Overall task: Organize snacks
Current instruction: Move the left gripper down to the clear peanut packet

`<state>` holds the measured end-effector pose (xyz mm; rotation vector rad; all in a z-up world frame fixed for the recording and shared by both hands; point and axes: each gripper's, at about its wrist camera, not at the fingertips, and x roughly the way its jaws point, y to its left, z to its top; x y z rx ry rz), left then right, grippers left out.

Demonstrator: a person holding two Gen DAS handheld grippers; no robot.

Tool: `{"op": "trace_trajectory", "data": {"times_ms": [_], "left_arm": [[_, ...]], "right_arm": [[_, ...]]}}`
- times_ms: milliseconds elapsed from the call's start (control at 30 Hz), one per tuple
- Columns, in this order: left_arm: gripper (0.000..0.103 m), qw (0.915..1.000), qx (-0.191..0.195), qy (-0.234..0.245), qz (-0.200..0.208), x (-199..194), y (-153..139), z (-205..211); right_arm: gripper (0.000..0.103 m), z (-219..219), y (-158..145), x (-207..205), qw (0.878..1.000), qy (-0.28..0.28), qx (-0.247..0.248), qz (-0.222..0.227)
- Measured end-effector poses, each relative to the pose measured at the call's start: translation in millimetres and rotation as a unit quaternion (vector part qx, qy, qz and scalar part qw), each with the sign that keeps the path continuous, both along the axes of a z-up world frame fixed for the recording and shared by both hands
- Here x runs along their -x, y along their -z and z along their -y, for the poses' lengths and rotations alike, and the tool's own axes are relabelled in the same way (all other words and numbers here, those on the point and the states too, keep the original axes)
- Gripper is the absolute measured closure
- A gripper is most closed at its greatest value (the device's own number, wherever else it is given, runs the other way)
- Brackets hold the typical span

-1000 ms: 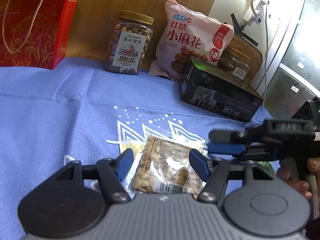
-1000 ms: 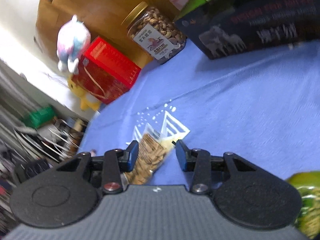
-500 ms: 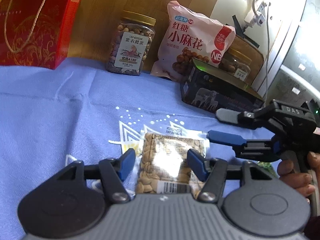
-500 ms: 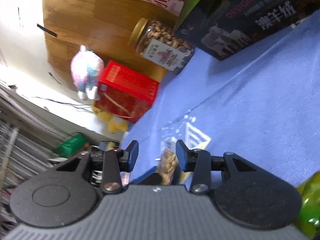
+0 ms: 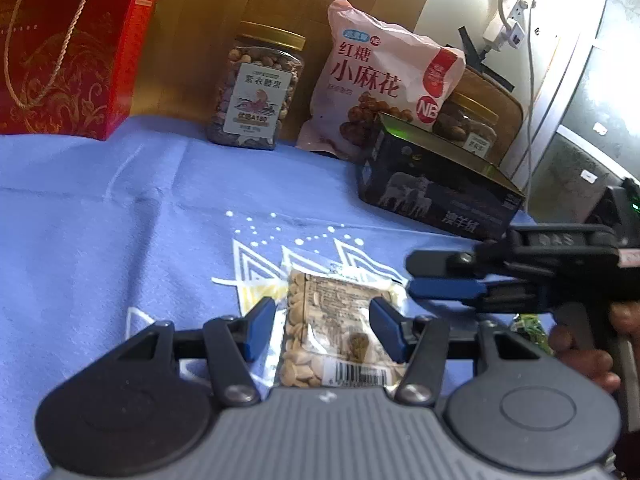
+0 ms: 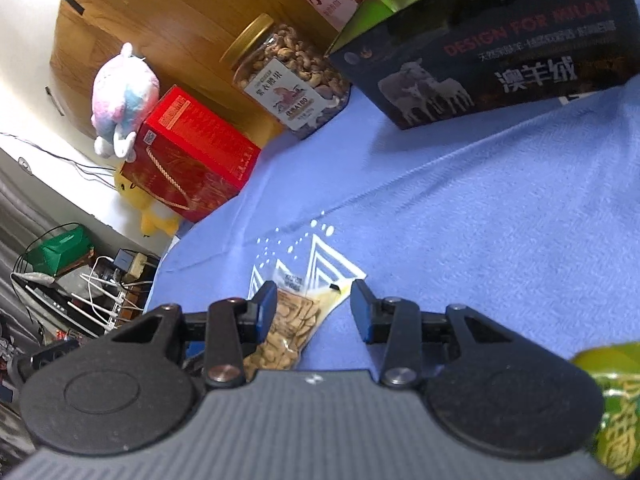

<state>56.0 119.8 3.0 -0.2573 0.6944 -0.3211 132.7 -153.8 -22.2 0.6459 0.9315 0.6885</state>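
Clear nut pkt (image 5: 338,334) flat on cloth (image 5: 120,220)

We seem to be in a home: beyond our tongs, a pastel plush toy (image 6: 122,98) tops a red cardboard gift box (image 6: 192,156).

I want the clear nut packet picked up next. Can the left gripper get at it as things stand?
Probably yes: the nut packet lies flat between the left gripper's closing jaws, nothing on top; the right gripper sits beside it.

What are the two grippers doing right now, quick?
Left gripper: open, jaws just closing around the clear nut packet, not pressing yet.
Right gripper: open, holding nothing, beside the packet.
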Motion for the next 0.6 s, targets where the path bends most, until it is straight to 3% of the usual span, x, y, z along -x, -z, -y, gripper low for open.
{"op": "trace_trajectory", "data": {"times_ms": [267,433,600], "left_arm": [[0.051,0.9999,0.009,0.011,-0.002,1,0,0],[0.05,0.9999,0.009,0.01,-0.002,0,0,0],[0.051,0.9999,0.004,0.01,-0.001,0,-1,2]], "right_arm": [[0.058,-4,3,-11,1.0,-0.005,-0.02,-0.023],[0.057,11,10,-6,0.991,-0.009,-0.124,-0.044],[0.057,5,8,-4,0.994,-0.014,-0.099,-0.052]]}}
